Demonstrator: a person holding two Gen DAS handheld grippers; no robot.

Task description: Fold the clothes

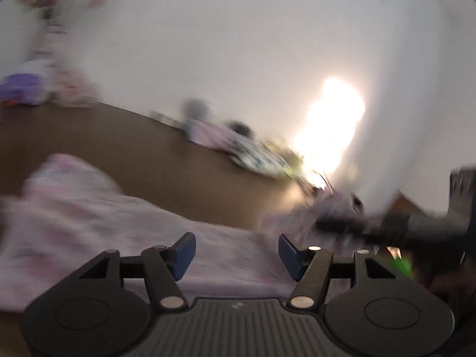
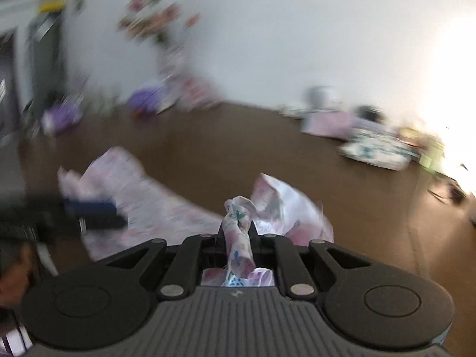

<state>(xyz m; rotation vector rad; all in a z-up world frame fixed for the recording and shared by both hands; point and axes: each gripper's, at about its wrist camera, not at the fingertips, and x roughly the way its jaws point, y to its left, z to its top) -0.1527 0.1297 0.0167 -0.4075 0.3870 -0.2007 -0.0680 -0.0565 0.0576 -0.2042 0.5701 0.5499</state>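
Observation:
A pale pink patterned garment (image 1: pixel 98 220) lies spread on the brown table (image 1: pixel 125 136); both views are motion-blurred. My left gripper (image 1: pixel 236 253) is open just above the garment, its blue pads (image 1: pixel 184 251) apart with nothing between them. My right gripper (image 2: pixel 238 232) is shut on a bunched fold of the same garment (image 2: pixel 239 238), lifting it off the table; the rest of the cloth (image 2: pixel 142 196) trails to the left. The left gripper (image 2: pixel 92 211) shows at the left of the right wrist view, and the right gripper (image 1: pixel 416 223) at the right of the left wrist view.
Folded clothes (image 2: pixel 374 145) lie in a pile at the far right by a bright light (image 2: pixel 452 95). A flower vase (image 2: pixel 169 44) and purple items (image 2: pixel 145 101) stand at the back left. A white wall is behind the table.

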